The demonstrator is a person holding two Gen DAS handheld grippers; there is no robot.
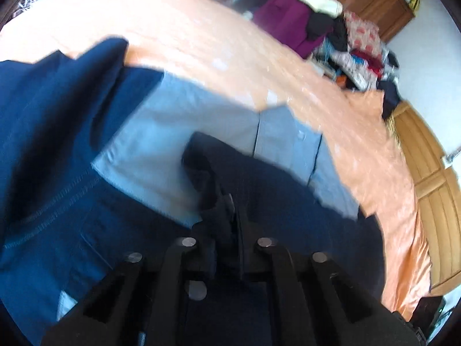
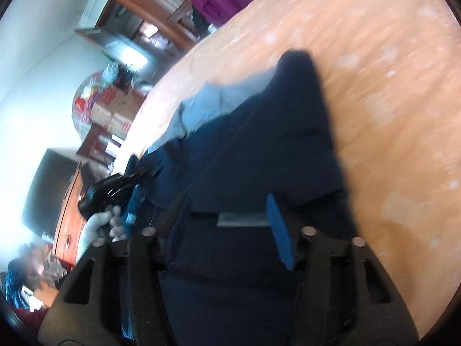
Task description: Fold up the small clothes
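Clearly, my left gripper (image 1: 227, 201) had its jaws closed tight on a bunched fold of the dark navy cloth garment (image 1: 57, 144), which hung over the bed's peach-orange patterned cover (image 1: 201, 34). A pale grey-blue panel of cloth (image 1: 178, 132) showed beneath the navy, lying on the bed. My right gripper (image 2: 230, 219) had navy fabric lying between its jaws, with one blue ribbed pad (image 2: 281, 230) exposed; whether they were pinching it, I could not tell. A gloved hand (image 2: 100, 225) held the left tool beside the garment.
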